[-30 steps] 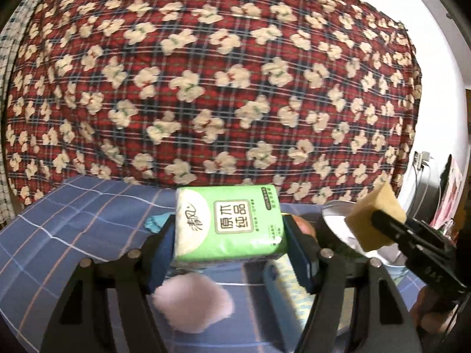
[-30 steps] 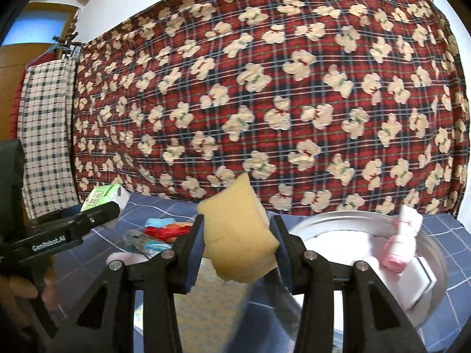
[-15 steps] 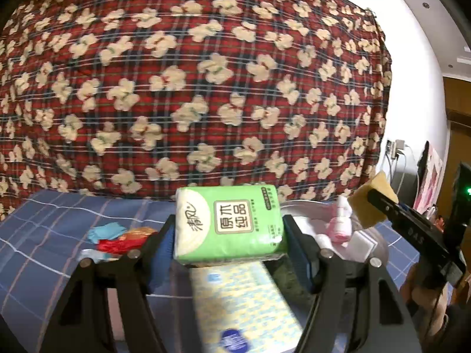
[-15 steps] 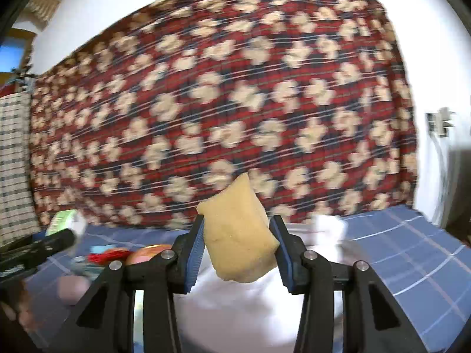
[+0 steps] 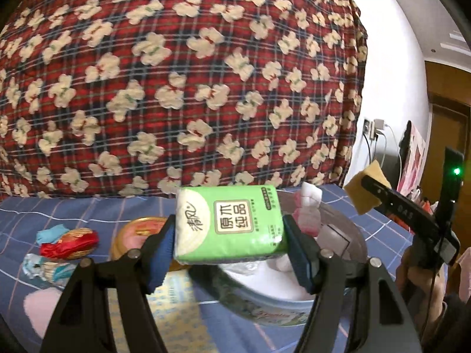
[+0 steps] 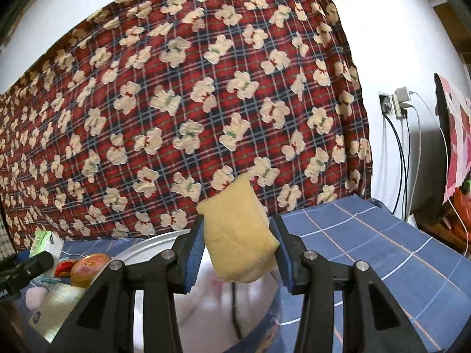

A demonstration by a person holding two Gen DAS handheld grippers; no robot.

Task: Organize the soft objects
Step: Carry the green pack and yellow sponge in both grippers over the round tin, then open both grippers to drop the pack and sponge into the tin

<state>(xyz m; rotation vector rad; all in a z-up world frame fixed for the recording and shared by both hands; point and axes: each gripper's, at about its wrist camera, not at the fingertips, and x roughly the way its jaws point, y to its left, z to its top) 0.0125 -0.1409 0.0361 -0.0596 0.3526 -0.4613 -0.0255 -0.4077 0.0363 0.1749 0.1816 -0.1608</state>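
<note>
While both loads hang above the blue checked cloth [image 6: 382,250], the metal basin [image 5: 347,229] lies just beyond and below each pair of fingers. Left gripper [image 5: 229,235]: jaws fairly wide, pads pressed on the short ends of the green tissue pack [image 5: 229,223], long axis crosswise between them. Right gripper [image 6: 238,250]: jaws narrower, pinching the yellow sponge [image 6: 238,232], tilted, its upper end above the pads. Judged nearer the basin's hollow: the right.
</note>
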